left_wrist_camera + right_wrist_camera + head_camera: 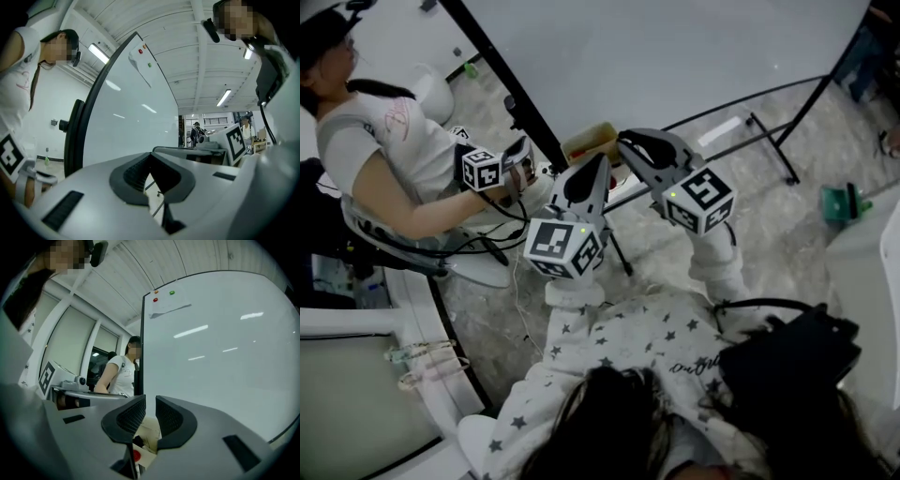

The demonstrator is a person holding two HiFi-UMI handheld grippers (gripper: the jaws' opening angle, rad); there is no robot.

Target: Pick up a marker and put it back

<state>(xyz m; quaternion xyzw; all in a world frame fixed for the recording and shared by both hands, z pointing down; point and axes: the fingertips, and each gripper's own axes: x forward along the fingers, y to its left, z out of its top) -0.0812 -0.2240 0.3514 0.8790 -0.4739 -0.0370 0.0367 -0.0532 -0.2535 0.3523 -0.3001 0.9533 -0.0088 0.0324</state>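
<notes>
Left hand-held gripper (602,161) clenched; right hand-held gripper (625,142) released, empty, near whiteboard (675,56) edge.

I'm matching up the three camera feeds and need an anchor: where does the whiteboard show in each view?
Head view: the whiteboard fills the top middle.
Left gripper view: it is centre-left, a tall white panel with a black edge.
Right gripper view: it covers the right half.
Shared landmark: the person in the white T-shirt, to the left of the board in every view.
</notes>
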